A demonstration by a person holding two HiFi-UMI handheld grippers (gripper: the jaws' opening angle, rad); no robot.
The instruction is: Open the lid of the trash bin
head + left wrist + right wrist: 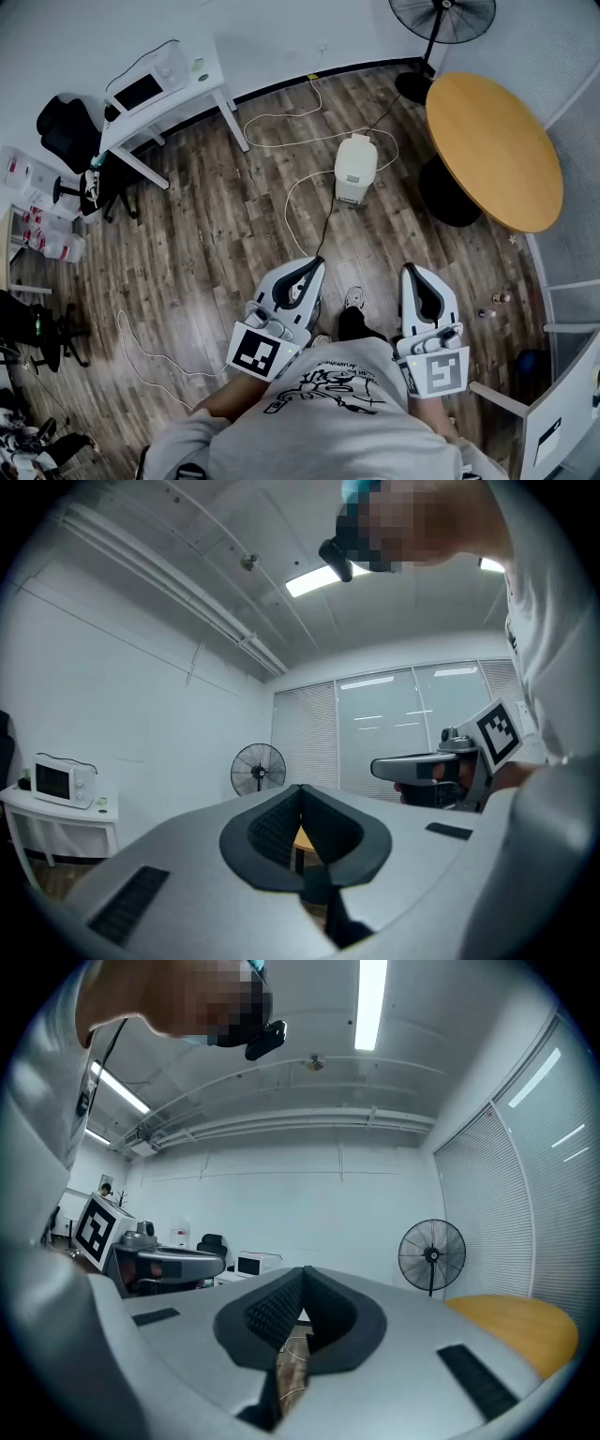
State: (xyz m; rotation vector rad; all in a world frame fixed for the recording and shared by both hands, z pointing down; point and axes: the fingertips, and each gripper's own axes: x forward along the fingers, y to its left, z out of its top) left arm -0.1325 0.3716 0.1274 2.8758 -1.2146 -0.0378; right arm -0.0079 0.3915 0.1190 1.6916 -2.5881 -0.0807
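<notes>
A white trash bin (pixel 355 169) with its lid down stands on the wood floor, about a metre ahead of me. Both grippers are held close to my body, well short of the bin and pointing toward it. My left gripper (pixel 316 265) has its jaws together at the tips, with nothing between them (pixel 301 790). The right gripper (pixel 410 272) is likewise shut and empty (pixel 303 1272). The bin does not show in either gripper view. Each gripper view catches the other gripper off to the side.
A round wooden table (pixel 494 150) stands to the right of the bin, with a black pedestal fan (pixel 441 21) behind it. A white desk (pixel 192 98) carrying a microwave (pixel 141 90) is at the far left, near black chairs (pixel 64 127). White cables (pixel 298 192) trail across the floor.
</notes>
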